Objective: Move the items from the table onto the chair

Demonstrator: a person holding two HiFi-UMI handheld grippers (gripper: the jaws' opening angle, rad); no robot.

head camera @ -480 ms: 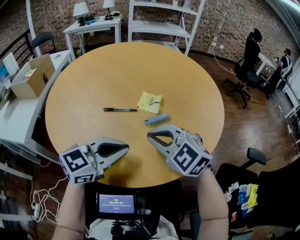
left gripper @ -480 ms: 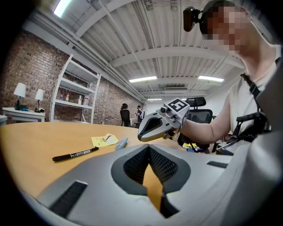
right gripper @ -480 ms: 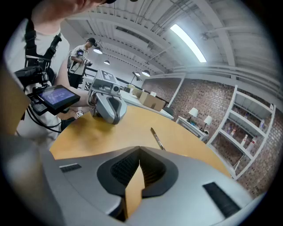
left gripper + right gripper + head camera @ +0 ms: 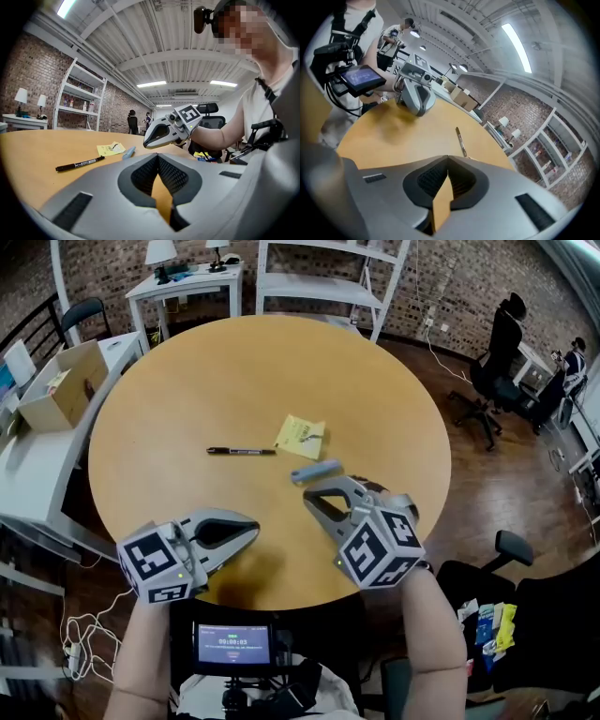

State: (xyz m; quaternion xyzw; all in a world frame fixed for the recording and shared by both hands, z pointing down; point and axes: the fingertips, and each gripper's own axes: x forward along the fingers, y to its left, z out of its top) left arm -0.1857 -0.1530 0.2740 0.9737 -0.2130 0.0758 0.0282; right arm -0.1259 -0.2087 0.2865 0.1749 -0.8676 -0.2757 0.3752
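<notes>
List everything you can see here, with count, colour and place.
table: one, tan, centre
pen: one, black, mid-table
sticky note: one, yellow, right of the pen
small bar: one, light blue, nearer the person than the note
cardboard box: one, brown, far left
lamps: two, white, desk at the back
shelf unit: one, white, back wall
chair: one, black, lower right, packets on it
left hand-held gripper: one, grey, near table edge, shut
right hand-held gripper: one, grey, beside the small bar, shut
</notes>
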